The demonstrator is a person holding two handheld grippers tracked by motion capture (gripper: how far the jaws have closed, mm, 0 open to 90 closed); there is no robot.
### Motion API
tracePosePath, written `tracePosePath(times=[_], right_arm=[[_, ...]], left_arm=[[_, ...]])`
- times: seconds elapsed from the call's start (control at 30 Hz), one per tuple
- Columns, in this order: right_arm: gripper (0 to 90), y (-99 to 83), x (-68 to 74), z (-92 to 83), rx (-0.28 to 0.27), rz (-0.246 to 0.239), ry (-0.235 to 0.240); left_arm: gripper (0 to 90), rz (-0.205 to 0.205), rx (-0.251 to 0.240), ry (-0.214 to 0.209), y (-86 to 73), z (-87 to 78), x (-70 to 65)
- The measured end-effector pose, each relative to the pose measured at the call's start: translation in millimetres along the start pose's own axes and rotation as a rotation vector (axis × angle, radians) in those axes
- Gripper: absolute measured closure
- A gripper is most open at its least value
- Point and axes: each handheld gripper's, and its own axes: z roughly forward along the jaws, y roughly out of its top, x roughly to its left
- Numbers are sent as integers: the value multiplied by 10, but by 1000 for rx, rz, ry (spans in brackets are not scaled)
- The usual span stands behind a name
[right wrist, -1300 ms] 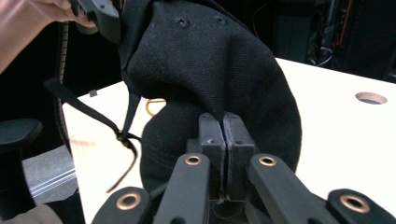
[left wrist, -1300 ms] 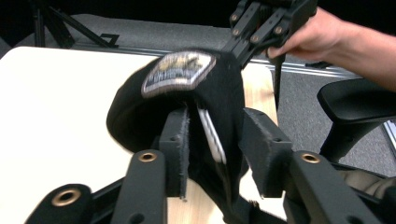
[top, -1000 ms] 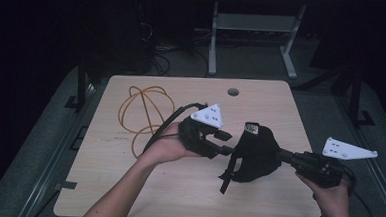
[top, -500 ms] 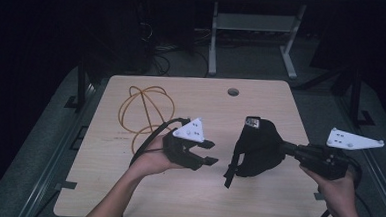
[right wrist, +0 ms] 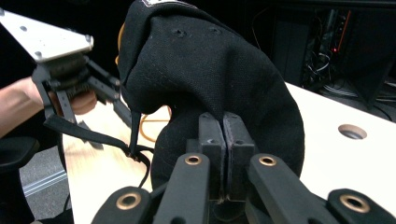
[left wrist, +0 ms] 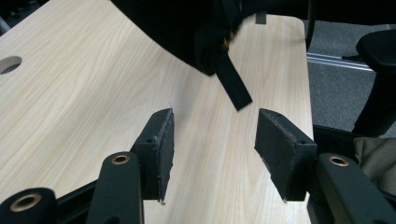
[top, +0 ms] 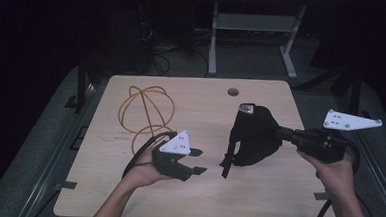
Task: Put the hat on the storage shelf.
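Note:
A black cap point(top: 252, 136) hangs just above the wooden table point(top: 196, 204), right of centre, its strap point(top: 226, 163) dangling. My right gripper point(top: 279, 133) comes in from the right and is shut on the cap's fabric; in the right gripper view the pads point(right wrist: 223, 122) press together into the cap point(right wrist: 210, 60). My left gripper point(top: 199, 162) sits low over the table to the cap's left, apart from it. Its jaws have just been opening, and in the left gripper view nothing lies between them point(left wrist: 215, 140). The cap's strap point(left wrist: 233, 84) hangs beyond.
Loops of orange cable point(top: 146, 111) lie on the table's left half, behind the left hand. A round hole point(top: 233, 92) is near the far edge. A grey desk frame point(top: 213, 39) stands on the floor beyond. A black chair point(left wrist: 378, 93) is off the table's side.
The left gripper has let go of the cap, pulled away to the left and sunk toward the table with its jaws wider. The right gripper has lifted the cap a little.

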Motion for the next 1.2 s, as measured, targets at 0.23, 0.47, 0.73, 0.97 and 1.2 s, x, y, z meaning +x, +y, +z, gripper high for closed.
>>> tracePosePath(times=[0.23, 0.47, 0.73, 0.97, 1.2], right_arm=[[883, 218, 11, 97, 13, -32, 4], [883, 436, 40, 228, 21, -56, 21], [883, 701, 68, 363, 12, -75, 52], [883, 888, 131, 529, 18, -95, 75], [883, 1113, 241, 785, 43, -124, 109]], left_arm=[[452, -1, 10, 17, -171, 3, -47], [431, 12, 26, 29, -283, 38, -90], [407, 15, 43, 27, -383, 85, -119], [394, 32, 55, 26, -419, 129, -145], [391, 40, 54, 24, -422, 135, -161]])
